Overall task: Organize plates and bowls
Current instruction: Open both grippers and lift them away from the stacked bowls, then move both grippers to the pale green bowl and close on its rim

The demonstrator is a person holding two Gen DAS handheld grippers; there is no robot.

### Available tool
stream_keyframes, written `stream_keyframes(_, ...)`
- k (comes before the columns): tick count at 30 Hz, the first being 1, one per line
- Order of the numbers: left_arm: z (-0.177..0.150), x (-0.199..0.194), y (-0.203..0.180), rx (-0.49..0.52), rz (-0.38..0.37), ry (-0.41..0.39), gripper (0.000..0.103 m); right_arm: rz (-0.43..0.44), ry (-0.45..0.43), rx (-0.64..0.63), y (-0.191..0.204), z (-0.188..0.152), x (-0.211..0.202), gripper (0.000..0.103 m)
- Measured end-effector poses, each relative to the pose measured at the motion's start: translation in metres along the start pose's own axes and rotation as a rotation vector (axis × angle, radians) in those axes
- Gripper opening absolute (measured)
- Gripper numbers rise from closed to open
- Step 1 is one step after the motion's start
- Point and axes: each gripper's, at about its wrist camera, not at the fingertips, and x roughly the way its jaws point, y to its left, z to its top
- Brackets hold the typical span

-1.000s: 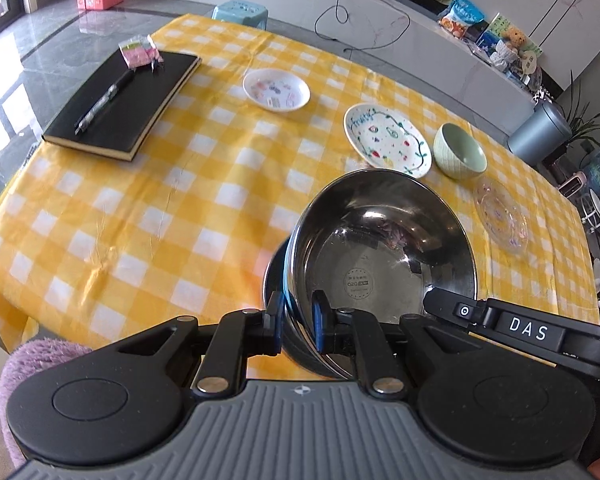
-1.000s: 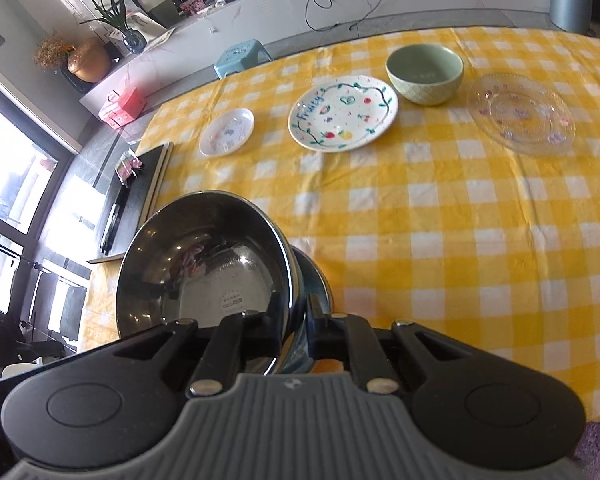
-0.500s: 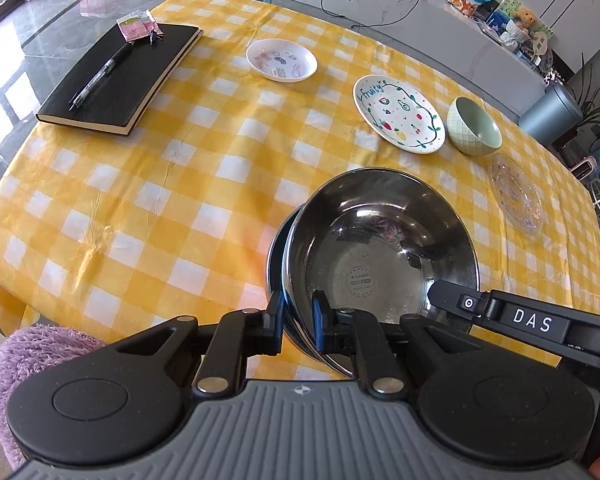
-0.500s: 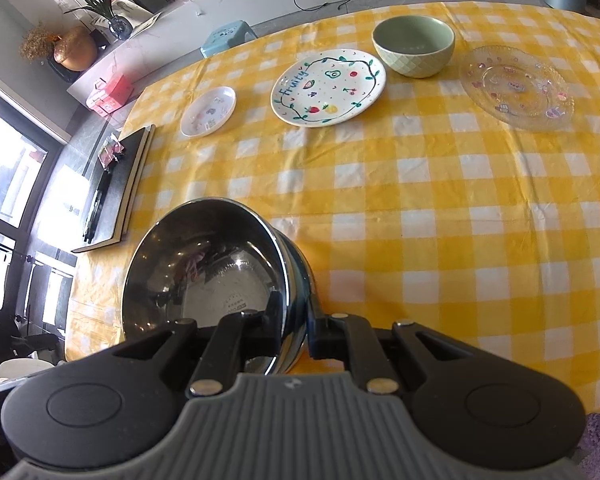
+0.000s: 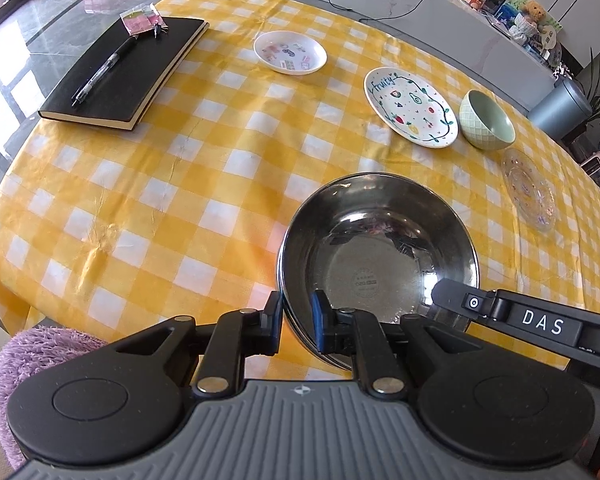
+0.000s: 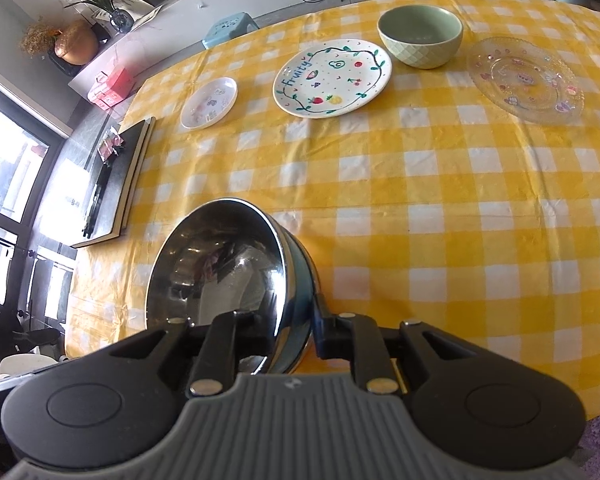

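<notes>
Your left gripper (image 5: 297, 318) is clamped on the near rim of the steel bowl (image 5: 380, 248), one finger outside the wall and one inside. That bowl sits nested in a second, darker bowl (image 6: 300, 276), and the pair rests at the near edge of the table (image 5: 160, 184) with its yellow checked cloth.

Your right gripper (image 6: 292, 320) straddles the same rim from the other side, and its jaws have just been opening; the rim is between them, with the outer finger standing a little off the darker bowl's wall. The inner finger is hidden behind the steel wall in the right wrist view, so you cannot tell from there whether it touches. The left wrist view shows that gripper only as a black bar marked DAS reaching in at the bowl's right edge.

Only the right wrist view shows the darker bowl's side clearly; from the left it is a thin edge under the rim. Both views show the small white plate (image 5: 290, 52), the Fruity plate (image 6: 332, 76), the green bowl (image 6: 420, 36) just beside it, and the clear glass plate (image 6: 526, 80) in a row at the far side. The black notebook (image 5: 124, 72) with a pen (image 5: 104, 70) on it reads plainly from the left, edge-on from the right.
</notes>
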Motion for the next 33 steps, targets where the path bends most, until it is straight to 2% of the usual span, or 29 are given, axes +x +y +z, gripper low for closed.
stream_keyframes(6, 0.003, -0.008, -0.003, 0.014, 0.014, -0.025, 0.022, -0.004, -0.022, 0.0, -0.003, 0.001, -0.004, 0.018)
stream_keyframes(11, 0.005, -0.017, -0.006, 0.03, 0.042, -0.062, 0.032, 0.012, -0.054, 0.003, -0.008, 0.003, -0.014, 0.03)
stream_keyframes(16, 0.011, -0.029, -0.014, 0.046, 0.039, -0.105, 0.039, 0.019, -0.107, 0.001, -0.012, 0.006, -0.028, 0.032)
stream_keyframes(24, 0.021, -0.034, -0.053, 0.118, -0.002, -0.172, 0.047, -0.006, -0.192, 0.042, -0.041, 0.015, -0.046, 0.041)
stream_keyframes(33, 0.037, -0.018, -0.104, 0.21, -0.041, -0.206, 0.056, -0.042, -0.236, 0.165, -0.097, 0.031, -0.052, 0.048)
